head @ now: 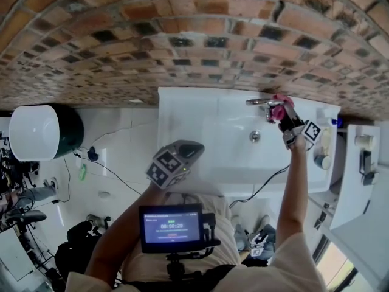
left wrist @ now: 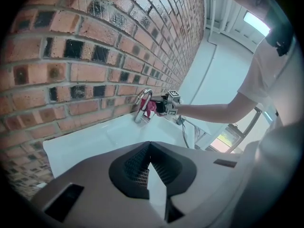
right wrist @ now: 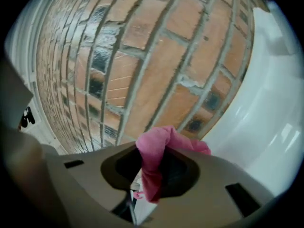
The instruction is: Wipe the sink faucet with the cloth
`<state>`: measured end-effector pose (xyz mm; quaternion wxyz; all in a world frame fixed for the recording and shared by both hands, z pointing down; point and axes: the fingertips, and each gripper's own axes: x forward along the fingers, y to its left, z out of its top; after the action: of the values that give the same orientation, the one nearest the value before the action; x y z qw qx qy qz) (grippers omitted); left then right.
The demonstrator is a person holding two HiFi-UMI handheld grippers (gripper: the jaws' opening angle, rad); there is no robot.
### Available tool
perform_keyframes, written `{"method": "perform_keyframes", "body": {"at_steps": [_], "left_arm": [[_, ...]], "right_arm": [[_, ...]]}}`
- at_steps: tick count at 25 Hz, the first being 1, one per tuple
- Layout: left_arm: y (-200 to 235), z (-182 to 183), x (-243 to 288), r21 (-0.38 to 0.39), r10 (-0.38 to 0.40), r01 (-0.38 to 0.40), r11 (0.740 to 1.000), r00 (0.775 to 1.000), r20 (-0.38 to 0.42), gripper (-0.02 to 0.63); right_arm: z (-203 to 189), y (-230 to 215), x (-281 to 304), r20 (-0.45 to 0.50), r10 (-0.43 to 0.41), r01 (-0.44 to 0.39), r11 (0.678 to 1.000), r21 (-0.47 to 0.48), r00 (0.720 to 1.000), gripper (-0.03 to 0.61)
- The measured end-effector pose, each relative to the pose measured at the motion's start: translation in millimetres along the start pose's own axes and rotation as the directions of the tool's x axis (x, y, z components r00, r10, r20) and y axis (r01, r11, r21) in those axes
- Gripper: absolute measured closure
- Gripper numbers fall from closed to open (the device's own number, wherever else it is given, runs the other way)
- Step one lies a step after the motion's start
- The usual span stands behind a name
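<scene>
Pink cloth [right wrist: 159,160] sat bunched btw. the right gripper's [right wrist: 147,177] jaws, which were clamped tight on it, folds spilling up over the tips; seen from the head view, the wad pressed against the chrome faucet [head: 258,102] at the back rim of the white sink [head: 182,111], right under the brick wall [head: 182,41]. In the right gripper view the cloth blocked the faucet completely; only bricks & a strip of white basin showed past it. The drain [head: 255,136] lay in the basin near the spout, just beside the right gripper.

The left gripper [head: 193,149] hung over the sink's front-left edge, well apart from the faucet; its jaws met tip to tip w/ nothing btw. them. Nothing stood btw. it & the faucet, which its own view showed across bare basin.

Around: a black cable [head: 267,181] trailed below the sink's front; a shelf [head: 358,163] w/ small bottles stood to the right; a white rounded tank [head: 33,132] sat far left; a small screen [head: 171,227] rode on the person's chest.
</scene>
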<state>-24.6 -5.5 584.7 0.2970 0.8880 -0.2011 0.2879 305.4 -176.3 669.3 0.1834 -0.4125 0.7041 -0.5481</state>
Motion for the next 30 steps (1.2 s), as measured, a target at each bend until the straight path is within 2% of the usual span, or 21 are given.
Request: {"method": "perform_keyframes", "body": {"at_steps": [3, 5, 7, 10, 12, 15, 18, 20, 25, 27, 30], "left_arm": [[9.8, 10.7, 3.3, 0.027, -0.007, 0.007, 1.000, 1.000, 0.000, 0.621], [11.3, 20.5, 5.5, 0.047, -0.021, 0.021, 0.999, 1.000, 0.001, 0.621], [11.1, 32.9, 10.7, 0.074, -0.038, 0.038, 0.997, 0.999, -0.002, 0.621], [13.0, 50.5, 25.7, 0.127, -0.056, 0.057, 0.990, 0.998, -0.014, 0.621], [11.3, 56.6, 34.0, 0.153, -0.066, 0.069, 0.986, 0.998, -0.024, 0.621], [5.5, 64.2, 43.4, 0.171, -0.084, 0.087, 0.982, 0.996, -0.024, 0.621], [0.5, 66.9, 46.1, 0.176, -0.096, 0.099, 0.979, 0.995, -0.025, 0.621], [-0.1, 65.6, 44.7, 0.175, -0.096, 0.099, 0.979, 0.995, -0.025, 0.621], [8.9, 57.8, 36.2, 0.154, -0.076, 0.077, 0.985, 0.997, -0.018, 0.621], [14.0, 53.9, 32.1, 0.142, -0.063, 0.065, 0.988, 0.998, -0.015, 0.621], [18.6, 47.5, 26.5, 0.123, -0.046, 0.047, 0.991, 0.999, -0.011, 0.621]], "right_arm": [[14.4, 23.9, -10.8, 0.025, -0.100, 0.103, 0.975, -0.198, 0.995, 0.477], [8.3, 50.0, -6.4, 0.029, -0.110, 0.113, 0.962, -0.247, 0.994, 0.479], [3.6, 71.6, -6.1, 0.030, -0.156, 0.157, 0.931, -0.329, 0.987, 0.479], [0.6, 117.4, 1.2, 0.030, -0.147, 0.145, 0.877, -0.457, 0.989, 0.479], [-9.8, 136.8, 7.0, 0.028, -0.160, 0.153, 0.857, -0.493, 0.987, 0.479], [-39.6, 160.3, 24.3, -0.031, -0.164, 0.119, 0.823, -0.556, 0.986, 0.479], [-68.4, 174.2, 51.6, -0.063, -0.201, 0.111, 0.746, -0.657, 0.978, 0.480], [-85.0, 177.0, 65.7, -0.085, -0.234, 0.111, 0.711, -0.694, 0.969, 0.480], [-133.8, 155.2, 86.2, -0.170, -0.349, 0.109, 0.652, -0.750, 0.922, 0.482], [-153.8, 131.3, 92.6, -0.201, -0.415, 0.117, 0.624, -0.772, 0.888, 0.482], [-175.3, 91.5, 91.9, -0.225, -0.498, 0.149, 0.604, -0.783, 0.838, 0.482]]}}
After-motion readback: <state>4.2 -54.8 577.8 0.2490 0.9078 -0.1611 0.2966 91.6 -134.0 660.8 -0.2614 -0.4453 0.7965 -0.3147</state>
